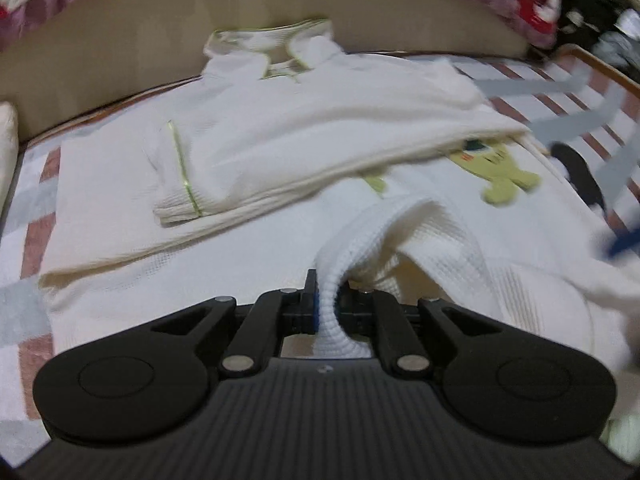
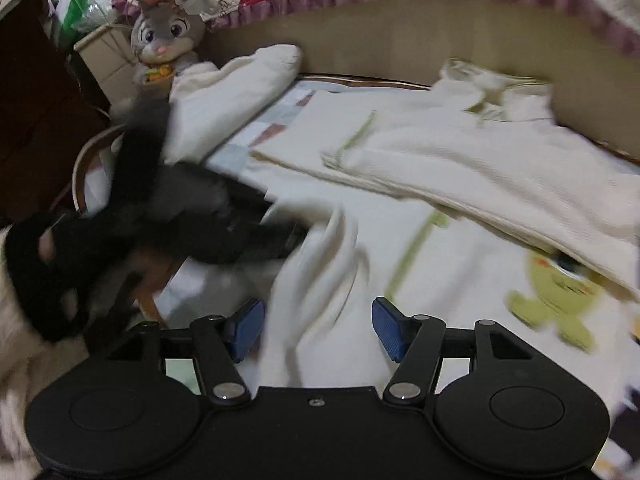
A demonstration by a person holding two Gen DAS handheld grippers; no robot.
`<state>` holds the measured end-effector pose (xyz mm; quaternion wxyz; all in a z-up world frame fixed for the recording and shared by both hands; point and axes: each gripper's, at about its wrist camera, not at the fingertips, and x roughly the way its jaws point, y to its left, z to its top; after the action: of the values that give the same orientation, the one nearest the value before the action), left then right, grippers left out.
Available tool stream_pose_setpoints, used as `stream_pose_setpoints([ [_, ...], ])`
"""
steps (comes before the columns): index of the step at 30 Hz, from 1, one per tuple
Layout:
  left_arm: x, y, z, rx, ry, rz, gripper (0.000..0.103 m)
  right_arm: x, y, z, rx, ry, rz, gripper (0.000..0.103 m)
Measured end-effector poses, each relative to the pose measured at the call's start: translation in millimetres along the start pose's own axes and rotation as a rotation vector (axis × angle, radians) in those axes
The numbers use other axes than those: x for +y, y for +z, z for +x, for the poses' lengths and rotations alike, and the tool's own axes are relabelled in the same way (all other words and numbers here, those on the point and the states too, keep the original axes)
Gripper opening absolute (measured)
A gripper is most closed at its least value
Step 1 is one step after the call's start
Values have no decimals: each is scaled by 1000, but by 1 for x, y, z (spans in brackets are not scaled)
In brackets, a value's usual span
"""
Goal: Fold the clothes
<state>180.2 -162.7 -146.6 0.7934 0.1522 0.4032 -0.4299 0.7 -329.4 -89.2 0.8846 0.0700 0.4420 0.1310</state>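
Left wrist view: the left gripper (image 1: 326, 300) is pinching a ribbed edge of the white garment (image 1: 256, 136), which is lying on the checked bed cover (image 1: 24, 216) with one sleeve folded across its body. Judged step: a fold in progress; the next move is calling for carrying this edge over without dragging the folded sleeve.

Right wrist view: the right gripper (image 2: 318, 330) is standing spread, cloth blurring between its fingers, gripping nothing. A plush rabbit (image 2: 164, 40) is sitting by the headboard (image 2: 380, 36).
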Motion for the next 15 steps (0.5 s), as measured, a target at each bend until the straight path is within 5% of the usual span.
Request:
stream_pose_setpoints([
  [4, 20, -4, 12, -14, -33, -118, 6, -2, -49, -35, 58, -89, -128, 66],
  [10, 18, -5, 5, -40, 10, -106, 6, -10, -109, -31, 223, -165, -132, 66],
  [15, 18, -8, -1, -55, 15, -123, 6, -22, -142, -29, 123, -190, -85, 75],
])
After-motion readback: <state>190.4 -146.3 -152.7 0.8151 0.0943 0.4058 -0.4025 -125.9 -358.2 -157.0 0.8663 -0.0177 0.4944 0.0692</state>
